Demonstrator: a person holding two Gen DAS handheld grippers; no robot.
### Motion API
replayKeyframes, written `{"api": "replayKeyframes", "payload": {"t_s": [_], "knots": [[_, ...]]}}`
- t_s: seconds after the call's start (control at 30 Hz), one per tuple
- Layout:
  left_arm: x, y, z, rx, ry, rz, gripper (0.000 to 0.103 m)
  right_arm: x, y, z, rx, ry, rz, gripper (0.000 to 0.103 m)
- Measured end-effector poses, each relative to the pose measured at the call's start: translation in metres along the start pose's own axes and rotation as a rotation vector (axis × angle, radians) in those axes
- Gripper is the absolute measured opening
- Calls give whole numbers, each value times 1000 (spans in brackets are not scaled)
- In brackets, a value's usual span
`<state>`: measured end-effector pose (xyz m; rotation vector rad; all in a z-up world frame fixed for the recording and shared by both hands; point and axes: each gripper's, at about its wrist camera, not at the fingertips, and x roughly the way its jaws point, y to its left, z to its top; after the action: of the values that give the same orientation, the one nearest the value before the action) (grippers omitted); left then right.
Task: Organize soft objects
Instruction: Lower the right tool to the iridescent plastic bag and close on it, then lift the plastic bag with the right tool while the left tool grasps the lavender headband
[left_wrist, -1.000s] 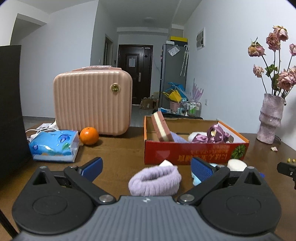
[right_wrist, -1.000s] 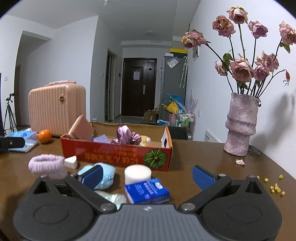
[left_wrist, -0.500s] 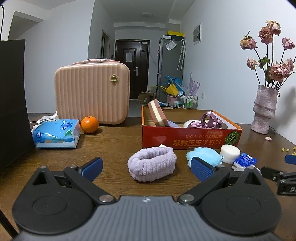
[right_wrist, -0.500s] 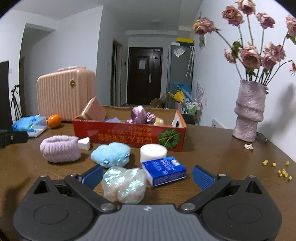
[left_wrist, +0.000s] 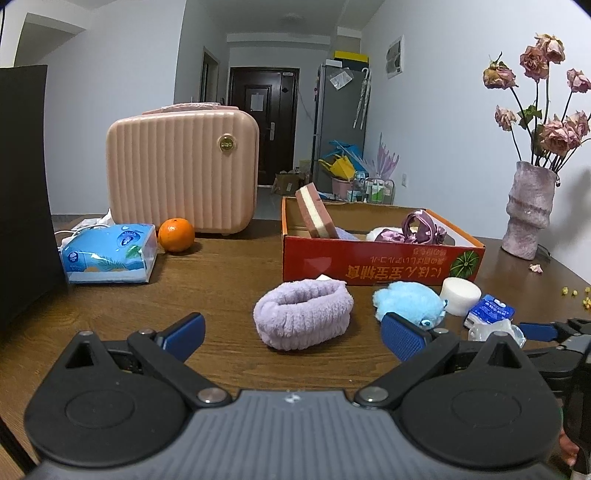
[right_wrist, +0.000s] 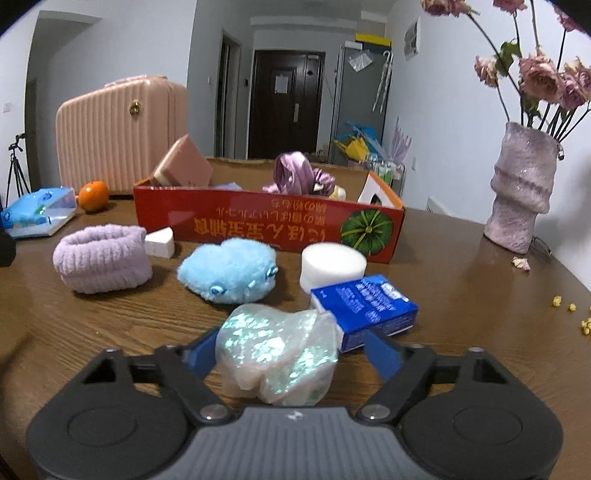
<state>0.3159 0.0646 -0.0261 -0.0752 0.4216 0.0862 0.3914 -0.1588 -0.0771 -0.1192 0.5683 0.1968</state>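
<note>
Right gripper (right_wrist: 284, 354), bottom centre, straddles the crinkly iridescent plastic-wrapped lump (right_wrist: 277, 356), grip unclear; left gripper (left_wrist: 291, 332) spread wide, holding nothing.

Surface: brown wooden table (left_wrist: 221, 288)
On it: red box (right_wrist: 266, 225), lilac band (right_wrist: 101, 254), blue plush (right_wrist: 229, 271), iridescent squishy (right_wrist: 277, 354), white sponge (right_wrist: 332, 266), tissue pack (right_wrist: 365, 304), vase (right_wrist: 517, 192), suitcase (left_wrist: 181, 173), orange (left_wrist: 176, 235)

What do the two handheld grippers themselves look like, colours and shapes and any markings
Both match. The left gripper and right gripper each have a grey ribbed body with a small pale logo at its front edge, flanked by two round black housings. Black linkage arms with silver pivot pins lead to blue ridged finger pads. No cables or sleeves show.
</note>
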Motion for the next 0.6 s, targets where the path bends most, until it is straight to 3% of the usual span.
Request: {"api": "replayKeyframes", "payload": {"t_s": [0.1, 0.3, 0.6], "knots": [[2, -1, -1, 4, 9, -1, 103, 5, 0, -2, 7, 39, 14, 53], [4, -2, -3, 11, 19, 1, 103, 2, 1, -4, -8, 22, 19, 44], [9, -3, -4, 16, 37, 4, 103, -19, -5, 0, 5, -71, 27, 42]]}}
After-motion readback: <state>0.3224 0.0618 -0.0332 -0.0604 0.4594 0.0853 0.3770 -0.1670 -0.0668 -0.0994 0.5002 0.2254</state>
